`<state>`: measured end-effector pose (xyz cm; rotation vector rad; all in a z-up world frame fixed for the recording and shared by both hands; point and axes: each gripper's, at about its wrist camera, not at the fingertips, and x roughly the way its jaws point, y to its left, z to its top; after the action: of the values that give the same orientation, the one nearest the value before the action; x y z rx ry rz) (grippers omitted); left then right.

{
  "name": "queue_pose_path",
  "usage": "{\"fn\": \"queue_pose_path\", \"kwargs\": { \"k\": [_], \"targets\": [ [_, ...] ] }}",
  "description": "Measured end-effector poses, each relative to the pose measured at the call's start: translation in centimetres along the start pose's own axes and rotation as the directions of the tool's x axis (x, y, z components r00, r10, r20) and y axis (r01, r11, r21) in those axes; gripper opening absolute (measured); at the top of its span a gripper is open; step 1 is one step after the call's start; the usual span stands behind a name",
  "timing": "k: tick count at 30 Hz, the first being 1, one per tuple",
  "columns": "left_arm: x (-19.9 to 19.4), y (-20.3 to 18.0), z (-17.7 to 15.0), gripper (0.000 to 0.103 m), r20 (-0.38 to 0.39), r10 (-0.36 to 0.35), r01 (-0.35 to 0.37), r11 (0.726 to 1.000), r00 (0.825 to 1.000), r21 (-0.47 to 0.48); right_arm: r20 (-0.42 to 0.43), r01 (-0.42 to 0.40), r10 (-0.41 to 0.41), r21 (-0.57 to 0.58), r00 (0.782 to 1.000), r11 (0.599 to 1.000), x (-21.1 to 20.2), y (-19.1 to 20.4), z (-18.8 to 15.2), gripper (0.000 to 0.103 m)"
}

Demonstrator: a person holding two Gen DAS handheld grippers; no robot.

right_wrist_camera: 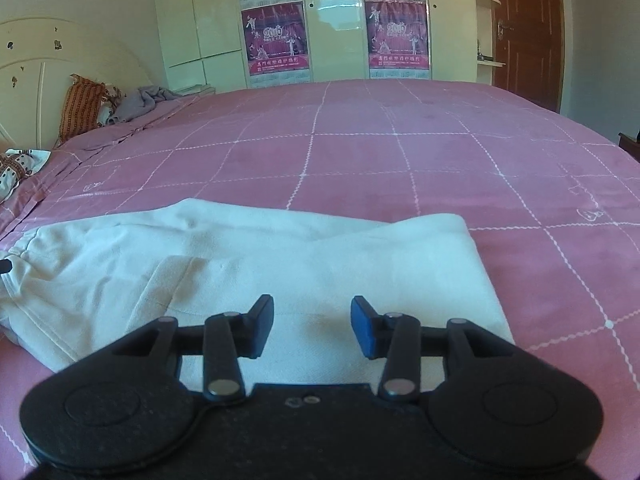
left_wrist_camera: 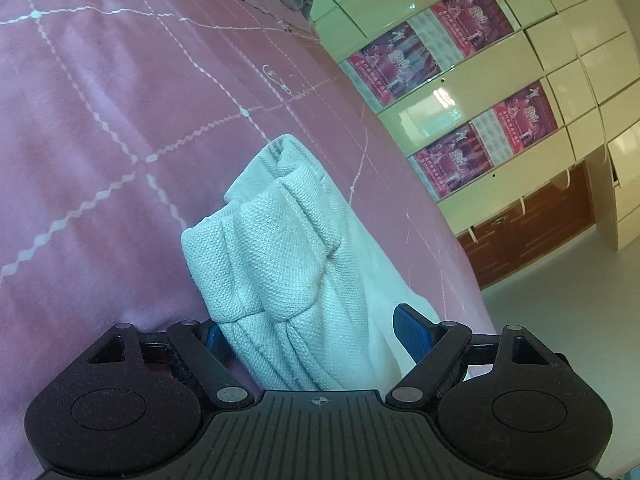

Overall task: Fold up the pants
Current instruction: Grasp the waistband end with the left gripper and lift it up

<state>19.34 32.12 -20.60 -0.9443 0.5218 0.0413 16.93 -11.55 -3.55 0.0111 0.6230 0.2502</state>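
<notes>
The pale cream pants (right_wrist_camera: 280, 256) lie folded and mostly flat across the near part of a pink checked bedspread (right_wrist_camera: 400, 152). My right gripper (right_wrist_camera: 313, 322) hovers just over their near edge, jaws partly apart with nothing pinched between them. In the left wrist view, one end of the pants (left_wrist_camera: 280, 248) is bunched into thick folds. It runs between the wide-spread jaws of my left gripper (left_wrist_camera: 312, 332). The left pad (left_wrist_camera: 212, 338) sits against the bunch and is half hidden by it. The right blue pad (left_wrist_camera: 414, 330) stands clear of the thick folds, over thinner cloth.
A cream wardrobe (right_wrist_camera: 336, 20) with pink posters stands beyond the bed, and a brown door (right_wrist_camera: 524, 32) is at the right. At the left are a headboard (right_wrist_camera: 32, 64), an orange pillow (right_wrist_camera: 80, 106) and a grey garment (right_wrist_camera: 148, 98). Pale floor (left_wrist_camera: 560, 280) lies past the bed's edge.
</notes>
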Motion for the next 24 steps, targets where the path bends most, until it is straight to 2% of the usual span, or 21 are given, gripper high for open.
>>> {"fn": "queue_pose_path", "kwargs": {
  "k": [1, 2, 3, 5, 8, 10, 11, 13, 14, 16, 18, 21, 24],
  "targets": [
    [0.4, 0.0, 0.0, 0.076, 0.013, -0.005, 0.005, 1.0, 1.0, 0.007, 0.004, 0.001, -0.001, 0.001, 1.0, 1.0, -0.2, -0.4, 0.2, 0.043],
    [0.5, 0.1, 0.0, 0.057, 0.029, 0.023, -0.023, 1.0, 0.999, 0.01, 0.007, 0.003, -0.003, 0.005, 1.0, 1.0, -0.4, -0.8, 0.3, 0.043],
    [0.7, 0.7, 0.2, 0.03, 0.022, 0.076, -0.075, 0.997, 0.997, -0.014, 0.01, 0.007, -0.007, 0.011, 1.0, 1.0, -0.5, -1.2, 0.5, 0.043],
    [0.1, 1.3, 0.1, 0.025, 0.059, 0.045, -0.038, 0.994, 0.997, -0.106, 0.028, 0.022, -0.023, 0.018, 0.999, 1.0, -1.1, -2.3, 0.8, 0.043],
    [-0.8, -2.6, -0.4, 0.022, 0.111, 0.038, -0.043, 0.998, 0.993, 0.048, 0.071, 0.063, -0.064, 0.028, 0.995, 0.998, -2.5, -4.9, 1.1, 0.044],
    [-1.2, -7.2, -0.4, 0.022, 0.126, 0.02, -0.046, 0.977, 0.992, 0.209, 0.098, 0.116, -0.122, 0.061, 0.988, 0.991, -3.4, -7.5, 1.1, 0.045],
    [-1.4, -9.9, -0.3, 0.022, 0.125, -0.005, -0.031, 0.957, 0.992, 0.287, 0.105, 0.149, -0.157, 0.086, 0.982, 0.985, -3.8, -9.1, 0.9, 0.045],
    [-0.8, -15.0, -0.6, 0.022, 0.111, -0.061, 0.01, 0.911, 0.992, 0.411, 0.106, 0.212, -0.23, 0.152, 0.968, 0.965, -4.4, -12.3, 0.5, 0.045],
    [-0.4, -17.7, -0.9, 0.022, 0.094, -0.085, 0.031, 0.88, 0.992, 0.475, 0.101, 0.242, -0.264, 0.186, 0.959, 0.952, -4.6, -13.8, 0.2, 0.045],
    [1.2, -23.3, -2.2, 0.022, 0.039, -0.118, 0.072, 0.801, 0.992, 0.595, 0.094, 0.283, -0.314, 0.247, 0.945, 0.927, -5.1, -16.5, -0.4, 0.045],
    [3.1, -28.0, -4.2, 0.021, -0.018, -0.124, 0.101, 0.706, 0.992, 0.701, 0.108, 0.305, -0.35, 0.3, 0.93, 0.904, -5.9, -18.5, -1.3, 0.045],
    [6.9, -33.2, -7.6, 0.02, -0.113, -0.109, 0.156, 0.603, 0.988, 0.783, 0.12, 0.316, -0.379, 0.36, 0.918, 0.878, -6.9, -21.0, -2.8, 0.045],
    [9.9, -37.0, -11.0, 0.02, -0.199, -0.068, 0.204, 0.531, 0.978, 0.822, 0.115, 0.252, -0.349, 0.492, 0.93, 0.833, -7.8, -23.7, -4.1, 0.045]
  ]
}}
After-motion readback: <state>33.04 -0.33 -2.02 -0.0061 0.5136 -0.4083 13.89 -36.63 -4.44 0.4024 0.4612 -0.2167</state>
